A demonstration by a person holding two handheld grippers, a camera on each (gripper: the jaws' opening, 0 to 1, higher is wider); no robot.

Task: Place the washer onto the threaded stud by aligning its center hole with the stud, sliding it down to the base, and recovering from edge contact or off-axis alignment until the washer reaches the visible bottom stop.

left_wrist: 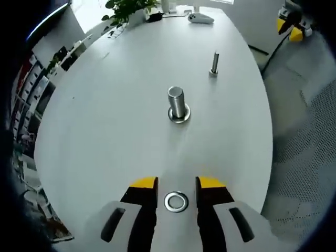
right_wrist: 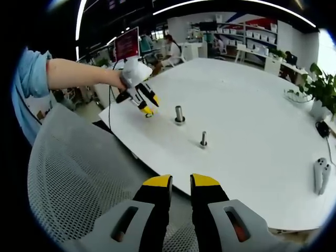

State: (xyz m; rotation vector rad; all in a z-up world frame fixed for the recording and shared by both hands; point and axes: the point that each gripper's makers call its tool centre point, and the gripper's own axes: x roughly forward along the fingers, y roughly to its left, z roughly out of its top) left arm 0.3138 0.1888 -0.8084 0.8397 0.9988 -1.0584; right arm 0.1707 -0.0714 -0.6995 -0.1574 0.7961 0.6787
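Left tool (left_wrist: pixel 177 190) straddles washer (left_wrist: pixel 176 202) on table (left_wrist: pixel 105 131).

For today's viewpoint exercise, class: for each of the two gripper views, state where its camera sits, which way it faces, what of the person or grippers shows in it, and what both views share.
Left gripper view: rides the left gripper, looking down at a washer lying between its jaws on the white table.
Right gripper view: rides the right gripper, off the table's edge above a mesh chair, facing across the table; the person's forearm shows.
Shared: thick stud, thin bolt, potted plant.
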